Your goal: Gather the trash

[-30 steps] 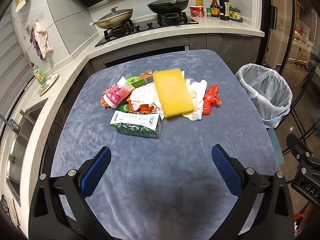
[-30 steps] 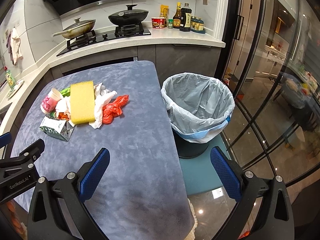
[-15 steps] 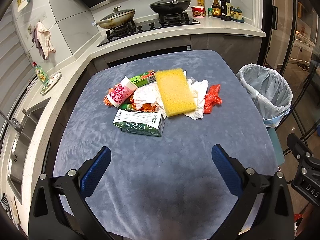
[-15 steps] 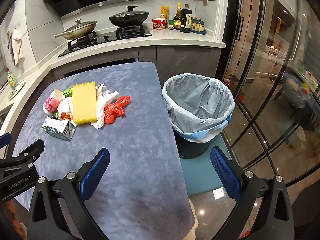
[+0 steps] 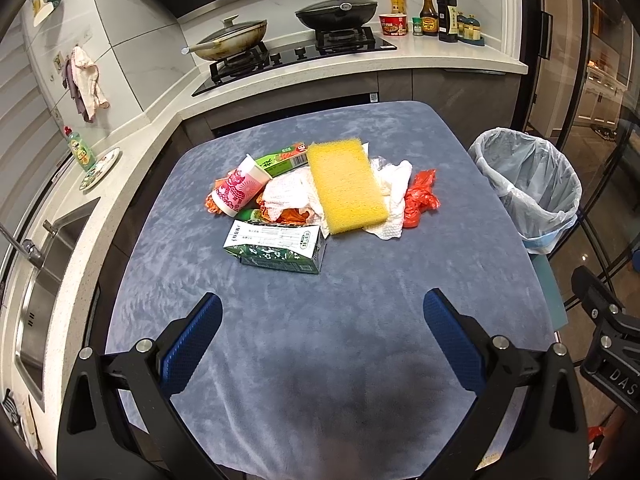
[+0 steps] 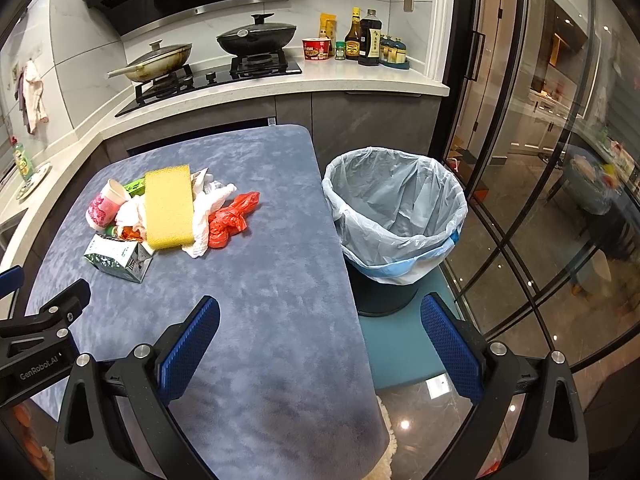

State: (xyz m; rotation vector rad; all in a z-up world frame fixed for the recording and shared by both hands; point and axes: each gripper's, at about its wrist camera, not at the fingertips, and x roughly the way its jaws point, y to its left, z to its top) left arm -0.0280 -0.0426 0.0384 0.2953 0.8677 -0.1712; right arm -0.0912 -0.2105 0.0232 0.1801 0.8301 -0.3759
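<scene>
Left gripper (image 5: 320,312): jaws spread wide, nothing between them, held above the near part of the table. Right gripper (image 6: 320,314): jaws likewise spread and empty, held over the table's near right edge.

Table (image 5: 360,360): rounded corners, covered in a blue-grey plush cloth; near half bare.

Trash pile, on the far middle of the table, well apart from both grippers:
- green-and-white carton (image 5: 278,246), lying on its side, nearest item;
- yellow sponge (image 5: 346,186), flat on top of the pile;
- crumpled white paper towels (image 5: 390,196), under and beside the sponge;
- red plastic bag (image 5: 420,198), touching the towels on the right;
- pink-patterned paper cup (image 5: 240,186), tipped over on the left;
- green packet (image 5: 282,160), behind the cup;
- orange wrapper (image 5: 294,214), partly buried.

Bin (image 6: 394,220): dark, lined with a pale blue bag, on the floor just beside the table's right edge, on a teal mat (image 6: 400,354).

Room: kitchen. White counter (image 5: 440,60) running along the back and left. Hob with a lidded pan (image 5: 232,38) and a black lidded wok (image 5: 338,10). Sauce bottles (image 5: 438,14) at back right. Sink (image 5: 44,280) on the left; cloth (image 5: 86,80) hanging on the tiled wall. Glass doors (image 6: 560,160) on the right.
</scene>
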